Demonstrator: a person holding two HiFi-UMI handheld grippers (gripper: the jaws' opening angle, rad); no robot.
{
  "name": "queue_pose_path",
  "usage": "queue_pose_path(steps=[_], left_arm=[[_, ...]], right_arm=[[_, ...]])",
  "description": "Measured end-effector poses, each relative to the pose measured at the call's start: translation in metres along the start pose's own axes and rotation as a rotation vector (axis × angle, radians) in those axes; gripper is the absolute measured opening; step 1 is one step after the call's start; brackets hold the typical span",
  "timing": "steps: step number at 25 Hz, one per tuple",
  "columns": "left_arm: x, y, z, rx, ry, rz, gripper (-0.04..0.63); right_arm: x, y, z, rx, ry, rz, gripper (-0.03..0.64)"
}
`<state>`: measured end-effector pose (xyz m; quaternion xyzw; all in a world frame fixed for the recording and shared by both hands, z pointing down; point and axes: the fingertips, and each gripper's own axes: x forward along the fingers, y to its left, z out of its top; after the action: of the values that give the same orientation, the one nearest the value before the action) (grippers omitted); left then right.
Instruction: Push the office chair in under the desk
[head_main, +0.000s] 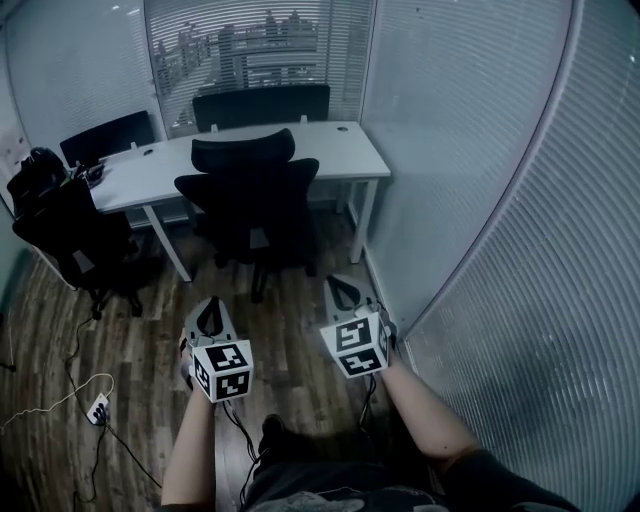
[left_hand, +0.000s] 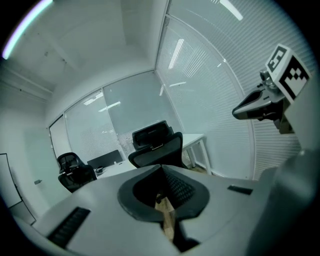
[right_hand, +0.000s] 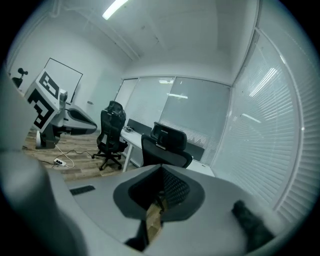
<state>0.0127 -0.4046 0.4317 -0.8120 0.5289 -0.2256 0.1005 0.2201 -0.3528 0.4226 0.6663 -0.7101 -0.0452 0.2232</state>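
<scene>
— Glass walls (head_main: 470, 150) with blinds close in this small office, with a wood floor (head_main: 150, 330) underfoot. What have you got?

— I'm looking down over both tools. My left gripper (head_main: 211, 308) sits at 7 o'clock in the head view and my right gripper (head_main: 343, 287) at 5 o'clock. Both are aimed toward 12.

— Fingers?

— Together on both sides, with nothing between them. Each gripper view shows the fingers (left_hand: 180, 189) meeting tip to tip.

— And the office chair?

— The office chair (head_main: 255, 195) stands at 12 o'clock from the grippers with its back to me, in front of the white table (head_main: 345, 150). It's well apart from both grippers. I can't tell how far its seat reaches under the table.

— Anything else?

— A second chair (head_main: 70, 235) at 10 o'clock, and a power strip (head_main: 98, 407) with its cord on the floor at 8 o'clock.
</scene>
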Motion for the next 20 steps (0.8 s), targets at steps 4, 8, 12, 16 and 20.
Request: queue_pose_path(steps=[4, 8, 12, 16, 20], left_arm=[[-0.039, -0.023, -0.001, -0.029, 0.008, -0.005, 0.014], [-0.073, -0.045, -0.013, -0.062, 0.031, -0.013, 0.014], [-0.099, -0.059, -0.023, -0.101, 0.053, -0.024, 0.015], [-0.119, -0.066, -0.022, -0.114, 0.054, -0.026, 0.015], [-0.131, -0.079, -0.022, -0.120, 0.048, -0.028, 0.014]], right_arm=[[-0.038, 0.009, -0.005, -0.031, -0.017, 0.027, 0.023], [-0.066, 0.020, -0.020, -0.078, -0.007, 0.049, 0.023], [-0.091, 0.027, -0.032, -0.055, 0.003, 0.073, 0.023], [-0.110, 0.030, -0.037, -0.038, 0.005, 0.083, 0.023], [-0.126, 0.029, -0.043, -0.031, -0.002, 0.085, 0.023]])
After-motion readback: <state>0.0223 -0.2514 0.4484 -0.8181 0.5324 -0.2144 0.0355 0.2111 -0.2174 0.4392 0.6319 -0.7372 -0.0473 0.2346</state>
